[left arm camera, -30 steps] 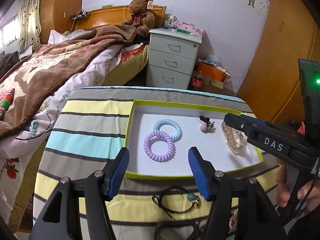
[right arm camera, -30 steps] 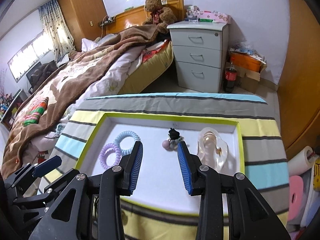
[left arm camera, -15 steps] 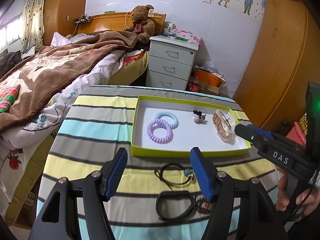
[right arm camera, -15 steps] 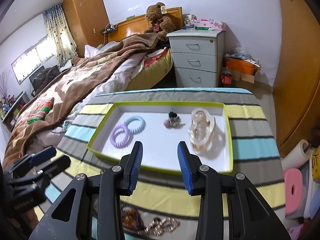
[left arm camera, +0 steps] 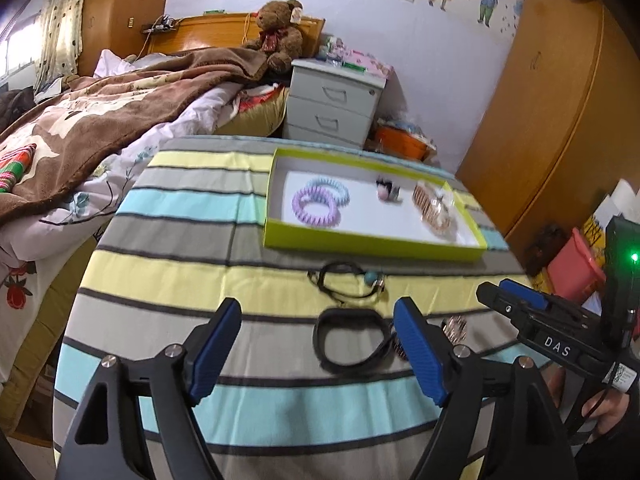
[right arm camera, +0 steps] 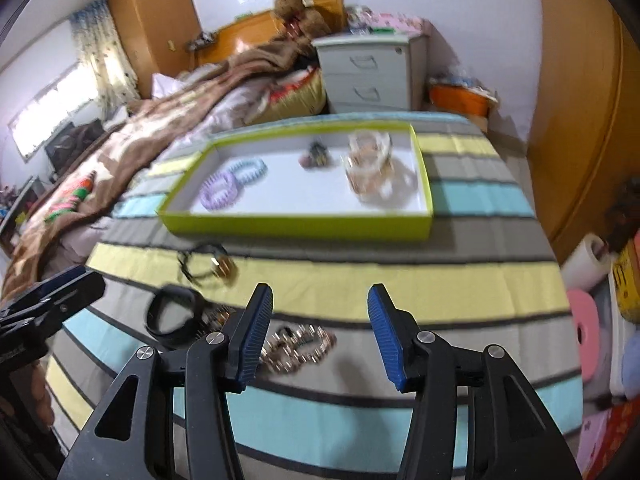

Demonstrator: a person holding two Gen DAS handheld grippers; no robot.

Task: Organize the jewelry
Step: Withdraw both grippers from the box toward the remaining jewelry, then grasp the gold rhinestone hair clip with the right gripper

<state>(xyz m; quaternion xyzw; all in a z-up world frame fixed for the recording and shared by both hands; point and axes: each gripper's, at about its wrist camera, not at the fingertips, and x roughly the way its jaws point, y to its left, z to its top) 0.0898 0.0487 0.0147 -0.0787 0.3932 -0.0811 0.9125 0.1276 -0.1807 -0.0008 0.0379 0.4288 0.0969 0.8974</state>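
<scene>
A green-rimmed white tray [left arm camera: 372, 246] [right arm camera: 296, 227] lies on the striped cloth and holds a purple coil tie [left arm camera: 315, 208] [right arm camera: 220, 191], a blue coil tie [left arm camera: 334, 189] [right arm camera: 250, 169], a small pink and black clip [left arm camera: 387, 190] [right arm camera: 314, 155] and a clear claw clip [left arm camera: 434, 206] [right arm camera: 370, 164]. In front of the tray lie a black cord with a teal bead [left arm camera: 350, 282] [right arm camera: 204, 266], a black band [left arm camera: 348, 340] [right arm camera: 172, 316] and a gold chain bracelet [right arm camera: 298, 348] [left arm camera: 454, 328]. My left gripper [left arm camera: 318, 346] hovers by the black band, jaws opening and empty. My right gripper [right arm camera: 320, 330] hangs over the gold chain, jaws opening, nothing between them.
A bed with a brown blanket [left arm camera: 100, 120] lies to the left. A grey nightstand [left arm camera: 334, 104] stands behind the table, a wooden wardrobe [left arm camera: 560, 100] to the right. A pink tape roll [right arm camera: 584, 320] and boxes crowd the right edge.
Both grippers have drawn back from the tray toward the near edge, so the loose jewelry in front of it has come into view. Both pairs of jaws stand wider than before.
</scene>
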